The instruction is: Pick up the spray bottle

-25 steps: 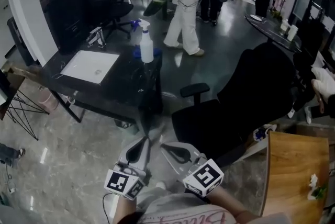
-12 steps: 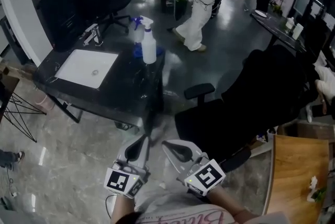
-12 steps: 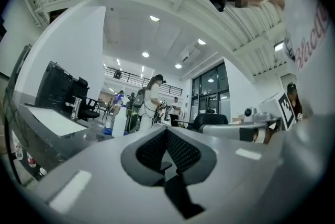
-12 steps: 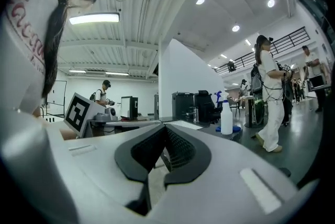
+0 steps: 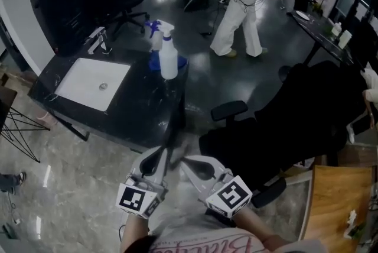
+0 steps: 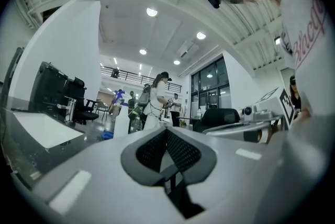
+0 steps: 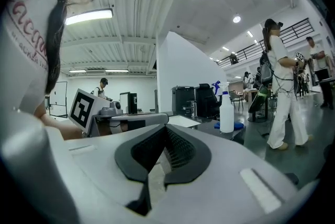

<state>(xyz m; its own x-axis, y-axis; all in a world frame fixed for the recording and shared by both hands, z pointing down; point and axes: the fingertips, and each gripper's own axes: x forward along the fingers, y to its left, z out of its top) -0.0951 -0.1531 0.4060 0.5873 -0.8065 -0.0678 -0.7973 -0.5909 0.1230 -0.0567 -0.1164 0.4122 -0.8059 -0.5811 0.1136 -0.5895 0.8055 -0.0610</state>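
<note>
Claws first: my left claw (image 5: 168, 151) and right claw (image 5: 182, 159) sit pinched shut, empty, short of the table's (image 5: 142, 111) near edge; spray bottle (image 5: 169, 58) stands upright by its far right corner.

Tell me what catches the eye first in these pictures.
The white spray bottle stands upright near the far edge of the black table, a white panel lying to its left. At the bottom of the head view the left gripper and right gripper sit close together, jaws shut and empty. Beyond the table a person in white is mid-stride.
</note>
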